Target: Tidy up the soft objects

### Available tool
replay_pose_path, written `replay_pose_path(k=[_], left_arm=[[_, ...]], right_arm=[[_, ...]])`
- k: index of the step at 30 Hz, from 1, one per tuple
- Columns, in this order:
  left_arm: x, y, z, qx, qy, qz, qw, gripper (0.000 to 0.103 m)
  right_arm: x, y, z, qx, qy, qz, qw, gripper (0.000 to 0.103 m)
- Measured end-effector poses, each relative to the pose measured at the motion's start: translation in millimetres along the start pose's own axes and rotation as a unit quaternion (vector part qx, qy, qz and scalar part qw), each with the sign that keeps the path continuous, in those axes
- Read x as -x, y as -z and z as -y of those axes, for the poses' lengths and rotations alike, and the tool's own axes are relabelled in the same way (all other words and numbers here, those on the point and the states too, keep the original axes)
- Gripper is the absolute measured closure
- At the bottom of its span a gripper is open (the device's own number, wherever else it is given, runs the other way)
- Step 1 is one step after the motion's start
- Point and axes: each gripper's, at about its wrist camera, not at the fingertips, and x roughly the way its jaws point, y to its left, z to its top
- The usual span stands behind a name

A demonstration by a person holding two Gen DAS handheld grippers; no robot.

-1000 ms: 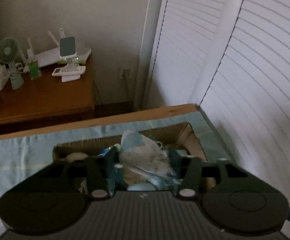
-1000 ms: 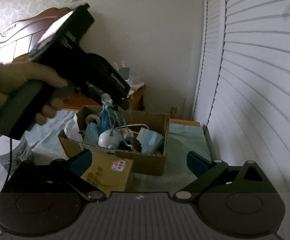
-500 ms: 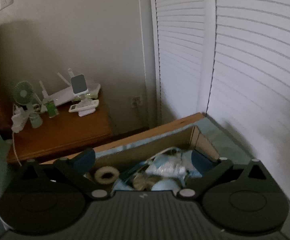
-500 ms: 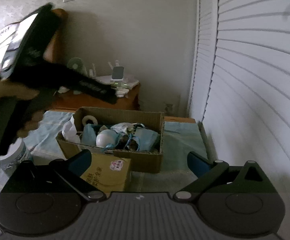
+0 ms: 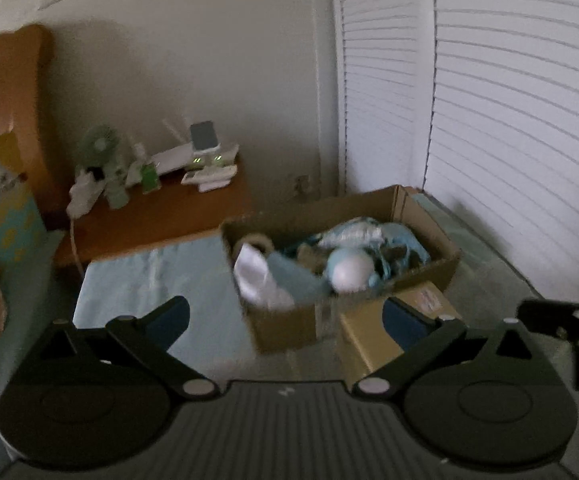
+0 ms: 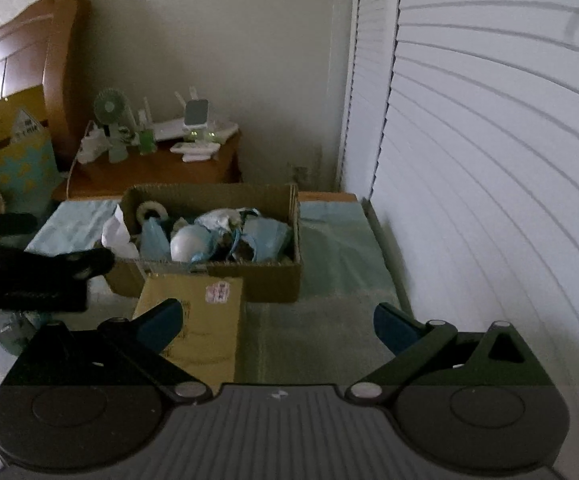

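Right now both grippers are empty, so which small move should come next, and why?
Probably move the left gripper to the next loose soft item. Its jaws stand wide with nothing between them, and so do those of the right gripper. The cardboard box already holds a pile of blue and white soft things, but neither view clearly shows what remains outside it.

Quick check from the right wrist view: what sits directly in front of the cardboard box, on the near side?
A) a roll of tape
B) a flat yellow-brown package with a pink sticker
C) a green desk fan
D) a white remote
B: the yellow-brown package lies against the near wall of the cardboard box; the fan is on the nightstand, the tape inside the box.
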Motion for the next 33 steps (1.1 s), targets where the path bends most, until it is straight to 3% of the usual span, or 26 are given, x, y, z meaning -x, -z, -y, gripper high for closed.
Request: replay_pose_path(k=[4, 12, 33], left_arm=[[22, 8, -1, 0.019, 0.001, -0.018, 0.9997, 0.001], [53, 11, 2, 0.018, -0.019, -0.010, 0.9996, 0.001], [61, 10, -1, 0.029, -0.034, -0.014, 0.9989, 0.001]], right_arm=[[8, 4, -9, 0.002, 0.008, -0.012, 1.000, 0.000], [19, 6, -18, 0.000, 0.013, -0.023, 1.000, 0.000], [26, 5, -22, 0.004, 0.015, -0.017, 1.000, 0.000]])
